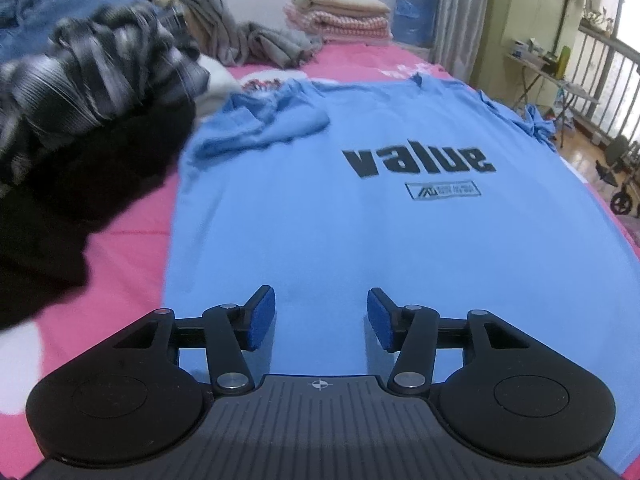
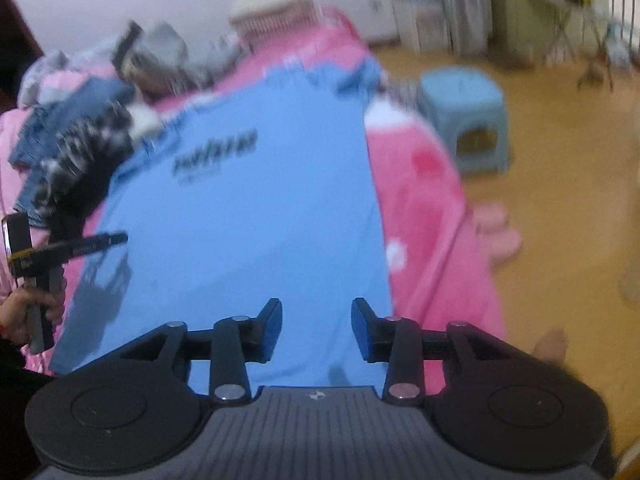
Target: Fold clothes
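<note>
Blue T-shirt (image 1: 320,208) lies spread on the pink bedspread (image 1: 132,248), print side up w/ "value" on the chest, hem toward you, collar at the far end; one sleeve (image 1: 260,128) is already bunched inward on its left side, the other hangs off the bed's right edge. Your left gripper (image 1: 322,318) sits over the hem w/ jaws spread, nothing btwn the pads; your right gripper (image 2: 316,330) is likewise spread & empty near the shirt's lower right corner, tho that view is blurred. Looks like you're btwn grabs: shirt laid out, first fold not yet made. Next move prob. calls for pinching one side edge, hem & shoulder, then carrying it across the middle w/o dragging the whole shirt. Count: one shirt in work, two grippers, one folded stack of towels (image 1: 340,10) at the far wall, one loose heap of dark & grey clothes (image 1: 92,92) just left of the shirt, one blue stool (image 2: 464,120) on the floor.
</note>
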A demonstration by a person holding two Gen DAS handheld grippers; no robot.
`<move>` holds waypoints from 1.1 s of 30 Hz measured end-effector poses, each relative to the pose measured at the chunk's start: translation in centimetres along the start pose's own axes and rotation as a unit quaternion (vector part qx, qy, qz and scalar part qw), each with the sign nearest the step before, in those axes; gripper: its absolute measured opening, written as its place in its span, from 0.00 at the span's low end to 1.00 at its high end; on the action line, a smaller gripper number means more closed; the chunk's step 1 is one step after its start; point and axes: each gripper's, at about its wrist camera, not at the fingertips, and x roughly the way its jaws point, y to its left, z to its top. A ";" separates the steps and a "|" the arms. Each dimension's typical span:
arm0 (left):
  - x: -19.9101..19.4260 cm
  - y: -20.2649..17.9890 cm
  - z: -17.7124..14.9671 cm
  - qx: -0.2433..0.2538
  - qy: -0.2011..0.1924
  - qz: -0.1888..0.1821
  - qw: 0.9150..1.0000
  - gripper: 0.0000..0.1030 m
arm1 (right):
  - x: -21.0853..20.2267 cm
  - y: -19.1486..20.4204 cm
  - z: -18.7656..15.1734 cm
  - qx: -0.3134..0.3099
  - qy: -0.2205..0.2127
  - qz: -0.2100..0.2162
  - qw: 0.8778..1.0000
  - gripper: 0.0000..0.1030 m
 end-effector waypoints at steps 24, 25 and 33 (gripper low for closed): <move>-8.9 2.1 0.6 -0.119 -0.081 0.000 0.990 1.00 | -6.3 6.4 13.1 -0.129 -0.235 0.095 0.959 1.00; -8.6 2.4 0.6 -0.128 -0.081 -0.001 0.988 1.00 | -5.3 6.9 13.5 -0.128 -0.232 0.101 0.959 1.00; -4.7 5.3 0.1 -0.186 -0.072 0.009 0.980 1.00 | 3.7 11.3 16.2 -0.145 -0.204 0.108 0.962 1.00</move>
